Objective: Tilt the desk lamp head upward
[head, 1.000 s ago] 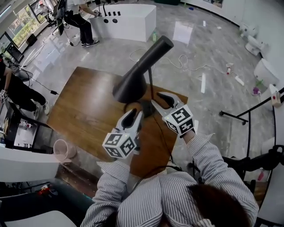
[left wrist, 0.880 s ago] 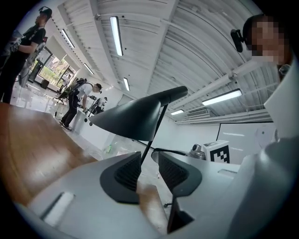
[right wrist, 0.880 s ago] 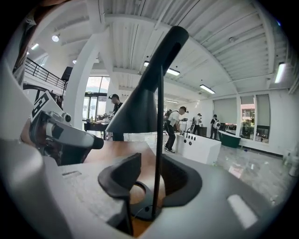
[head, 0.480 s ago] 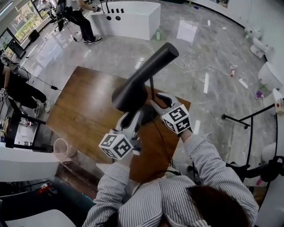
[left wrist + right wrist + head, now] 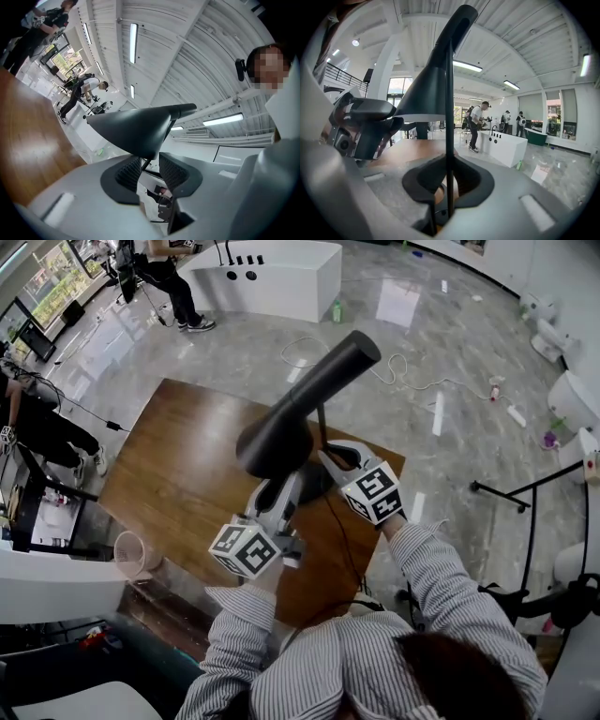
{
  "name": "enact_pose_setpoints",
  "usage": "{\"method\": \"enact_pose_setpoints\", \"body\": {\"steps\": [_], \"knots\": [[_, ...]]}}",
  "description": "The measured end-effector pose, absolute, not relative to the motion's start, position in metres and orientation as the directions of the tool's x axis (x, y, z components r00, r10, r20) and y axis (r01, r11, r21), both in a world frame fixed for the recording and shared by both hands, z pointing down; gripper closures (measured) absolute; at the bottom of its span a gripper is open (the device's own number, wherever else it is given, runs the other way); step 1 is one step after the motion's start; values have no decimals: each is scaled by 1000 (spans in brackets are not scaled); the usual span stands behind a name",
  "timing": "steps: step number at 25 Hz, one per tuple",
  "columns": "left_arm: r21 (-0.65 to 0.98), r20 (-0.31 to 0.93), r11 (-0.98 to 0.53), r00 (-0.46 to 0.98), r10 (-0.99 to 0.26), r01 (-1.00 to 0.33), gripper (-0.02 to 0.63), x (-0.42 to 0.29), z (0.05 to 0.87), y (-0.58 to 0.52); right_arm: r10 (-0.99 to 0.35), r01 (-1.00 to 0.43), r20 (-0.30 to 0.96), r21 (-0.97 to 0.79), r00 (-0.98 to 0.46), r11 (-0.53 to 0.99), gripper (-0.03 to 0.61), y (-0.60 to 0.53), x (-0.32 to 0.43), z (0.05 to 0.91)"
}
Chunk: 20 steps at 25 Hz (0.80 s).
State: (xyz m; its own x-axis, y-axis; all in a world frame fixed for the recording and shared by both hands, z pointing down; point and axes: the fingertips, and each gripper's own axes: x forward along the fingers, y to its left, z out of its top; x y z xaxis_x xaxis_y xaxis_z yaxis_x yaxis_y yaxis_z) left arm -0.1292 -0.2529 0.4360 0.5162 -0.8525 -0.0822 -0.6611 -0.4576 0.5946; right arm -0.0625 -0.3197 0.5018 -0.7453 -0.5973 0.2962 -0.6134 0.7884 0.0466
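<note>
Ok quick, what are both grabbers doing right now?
Left gripper: open, just widened, lamp shade edge at its tips.
Right gripper: just closed, shut on the lamp pole.

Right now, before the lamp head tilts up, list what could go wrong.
1. The jaws of the left gripper have just been opening, and the lamp head sits only at their tips: it may slip out.
2. The jaws of the right gripper have just been closing on the thin stem; a hard push could bend it or tip it over.

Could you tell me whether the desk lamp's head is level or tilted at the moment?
Tilted: the lamp head slants, wide mouth down toward the table, narrow end raised.
</note>
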Motion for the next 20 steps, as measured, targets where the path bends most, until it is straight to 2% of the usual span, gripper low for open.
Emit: {"method": "enact_pose_setpoints", "body": {"steps": [2, 7, 20], "knots": [[618, -98, -457, 515, -852, -639, 523, -130, 435, -254, -598, -614, 296, 47, -745, 788, 534, -320, -62, 502], [626, -91, -459, 525, -846, -631, 523, -130, 435, -255, -595, -612, 287, 39, -750, 790, 534, -321, -61, 502], [527, -25, -383, 437, -899, -759, 523, -169, 408, -249, -589, -608, 289, 31, -754, 794, 535, -318, -59, 503]]}}
